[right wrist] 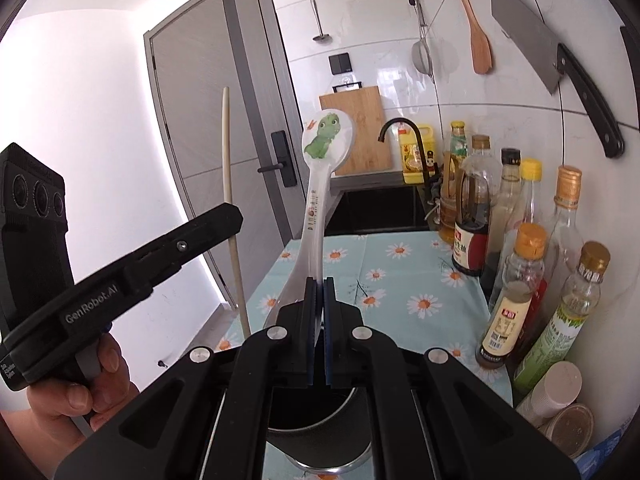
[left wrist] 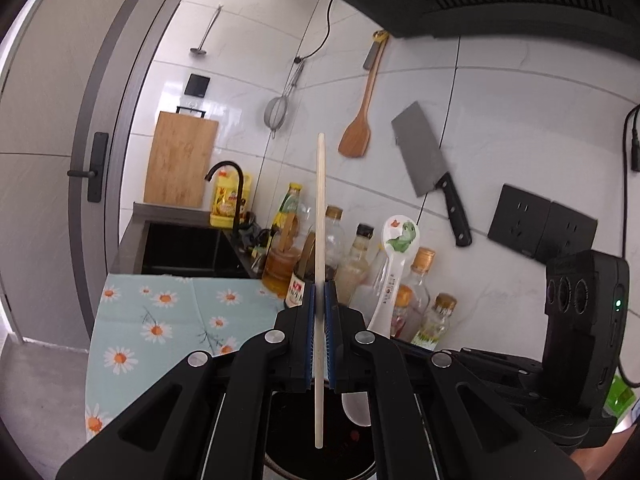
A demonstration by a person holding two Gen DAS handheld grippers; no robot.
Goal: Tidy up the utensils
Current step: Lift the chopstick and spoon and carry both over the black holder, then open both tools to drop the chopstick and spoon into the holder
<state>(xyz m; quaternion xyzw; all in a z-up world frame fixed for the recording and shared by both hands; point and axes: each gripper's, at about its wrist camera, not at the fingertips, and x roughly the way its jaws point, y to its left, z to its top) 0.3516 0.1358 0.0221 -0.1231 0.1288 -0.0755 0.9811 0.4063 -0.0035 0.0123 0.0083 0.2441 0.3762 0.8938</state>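
My left gripper (left wrist: 320, 296) is shut on a pale wooden chopstick (left wrist: 320, 208) held upright, its lower end hanging over a dark round pot (left wrist: 316, 456). My right gripper (right wrist: 319, 286) is shut on a white spoon (right wrist: 320, 184) with a green dinosaur print, held upright above the same pot (right wrist: 316, 436). The spoon also shows in the left wrist view (left wrist: 394, 264), to the right of the chopstick. The left gripper (right wrist: 236, 216) and its chopstick (right wrist: 230, 184) show at the left of the right wrist view.
Several sauce and oil bottles (right wrist: 524, 280) line the wall on the right. A daisy-print cloth (left wrist: 160, 320) covers the counter, with a black sink (left wrist: 184, 248) and faucet behind. A cleaver (left wrist: 432, 168), wooden spatula (left wrist: 358, 120), strainer (left wrist: 278, 112) and cutting board (left wrist: 180, 164) are at the wall.
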